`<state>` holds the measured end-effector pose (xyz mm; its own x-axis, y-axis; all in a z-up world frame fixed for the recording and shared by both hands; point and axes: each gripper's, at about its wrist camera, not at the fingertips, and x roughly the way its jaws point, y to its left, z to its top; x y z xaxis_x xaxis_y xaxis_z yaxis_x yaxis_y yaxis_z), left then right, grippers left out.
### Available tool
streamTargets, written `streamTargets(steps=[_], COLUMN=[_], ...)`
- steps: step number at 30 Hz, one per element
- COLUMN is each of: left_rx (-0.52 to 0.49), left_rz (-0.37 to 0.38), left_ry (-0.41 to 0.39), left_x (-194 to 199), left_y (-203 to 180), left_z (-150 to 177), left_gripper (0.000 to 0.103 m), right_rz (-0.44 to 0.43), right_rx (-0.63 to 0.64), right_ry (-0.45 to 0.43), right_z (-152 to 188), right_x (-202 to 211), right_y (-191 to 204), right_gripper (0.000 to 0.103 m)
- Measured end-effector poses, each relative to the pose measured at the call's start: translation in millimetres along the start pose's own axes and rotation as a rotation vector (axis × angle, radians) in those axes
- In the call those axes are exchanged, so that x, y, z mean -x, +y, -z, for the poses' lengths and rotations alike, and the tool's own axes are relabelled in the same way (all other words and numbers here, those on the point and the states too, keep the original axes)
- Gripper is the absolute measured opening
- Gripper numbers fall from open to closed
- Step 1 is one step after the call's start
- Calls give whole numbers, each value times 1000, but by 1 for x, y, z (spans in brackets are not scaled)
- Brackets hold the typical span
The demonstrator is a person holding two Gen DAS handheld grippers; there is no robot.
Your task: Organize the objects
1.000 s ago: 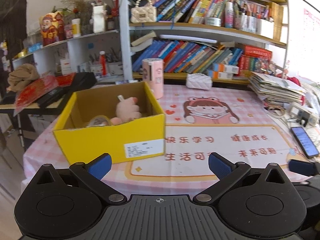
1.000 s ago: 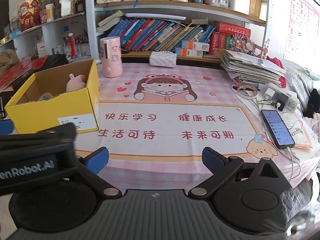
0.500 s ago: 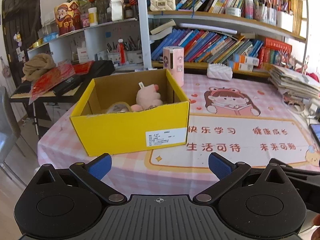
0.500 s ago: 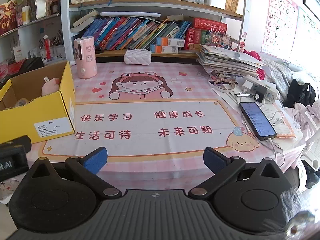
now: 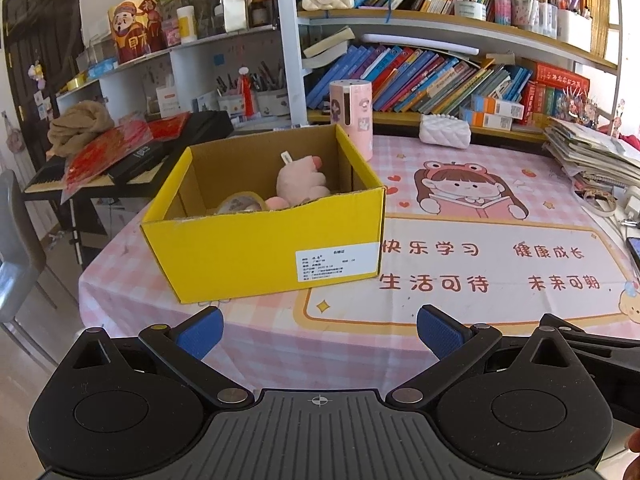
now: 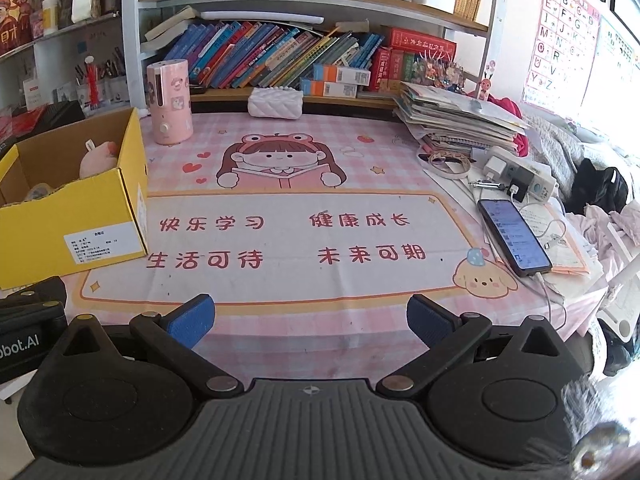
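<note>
A yellow cardboard box [image 5: 260,256] stands open on the left part of the pink table mat, also seen in the right wrist view [image 6: 72,216]. Inside it lie a pink plush toy [image 5: 300,180] and a roll of tape [image 5: 240,202]. My left gripper [image 5: 319,332] hovers open over the table's front edge, short of the box, with nothing between its blue pads. My right gripper [image 6: 310,318] is open too, empty, over the front edge of the mat's middle. A pink cylinder [image 6: 169,102] and a white quilted pouch [image 6: 275,103] stand at the back.
A bookshelf [image 6: 304,52] full of books lines the far side. A stack of papers [image 6: 456,120], a power strip [image 6: 520,176], tape rings and a phone [image 6: 514,236] with cables crowd the right edge. A keyboard stand with red packets [image 5: 116,148] is left of the table.
Both grippers have drawn back and risen from the table, so more of the mat and box shows. Both stay open and empty; the box contents are unchanged.
</note>
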<state>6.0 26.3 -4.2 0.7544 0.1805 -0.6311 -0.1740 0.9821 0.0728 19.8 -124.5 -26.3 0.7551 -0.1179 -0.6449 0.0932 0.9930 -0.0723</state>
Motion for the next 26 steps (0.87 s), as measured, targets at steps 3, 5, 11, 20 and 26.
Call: streamTargets(steps=[3, 5, 11, 20, 26], left_rx=[3, 5, 11, 16, 18], left_rz=[-2, -4, -7, -1, -1], left_ry=[5, 8, 20, 13, 17], left_x=[-1, -1, -4, -5, -4], left_y=[1, 2, 4, 6, 6], left_z=[1, 2, 2, 4, 3], left_gripper=[103, 103, 103, 103, 103], right_rz=[1, 2, -3, -10, -14], right_rx=[3, 6, 12, 14, 17], right_ry=[4, 6, 19, 27, 36], right_z=[1, 2, 2, 2, 3], right_x=[-1, -2, -5, -6, -7], right_y=[1, 2, 5, 7, 6], right_gripper=[103, 103, 103, 103, 103])
